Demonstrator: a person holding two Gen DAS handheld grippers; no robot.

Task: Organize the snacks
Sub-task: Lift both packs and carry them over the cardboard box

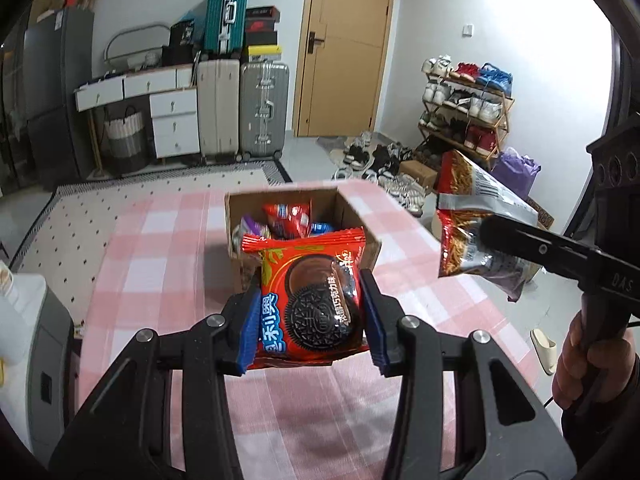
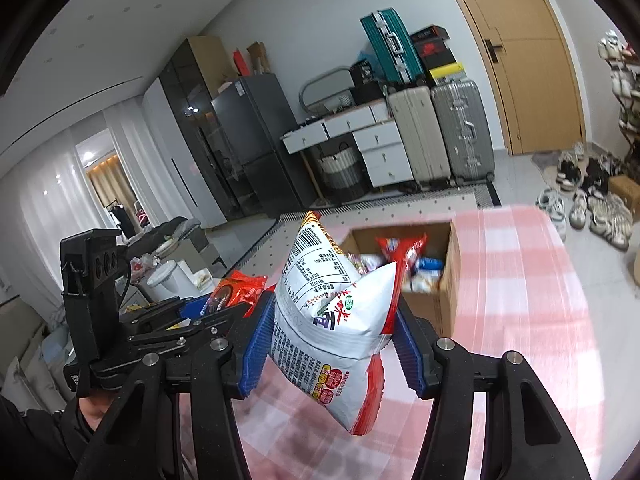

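Observation:
My left gripper (image 1: 310, 320) is shut on a red Oreo packet (image 1: 316, 300) and holds it above the table, just in front of the cardboard box (image 1: 244, 216). The box holds several snack packets (image 1: 288, 218). My right gripper (image 2: 334, 344) is shut on a white and red snack bag (image 2: 340, 320), held in the air to the right of the box (image 2: 450, 276). In the left wrist view that bag (image 1: 476, 220) hangs from the right gripper's black finger (image 1: 520, 236). The Oreo packet (image 2: 236, 290) and left gripper (image 2: 192, 312) show at left in the right wrist view.
The box stands on a table with a pink checked cloth (image 1: 160, 264). Behind are suitcases (image 1: 240, 108), a white drawer desk (image 1: 160, 100), a wooden door (image 1: 344, 48) and a shoe rack (image 1: 464, 108) with shoes on the floor. A grey bin (image 1: 36, 340) stands at left.

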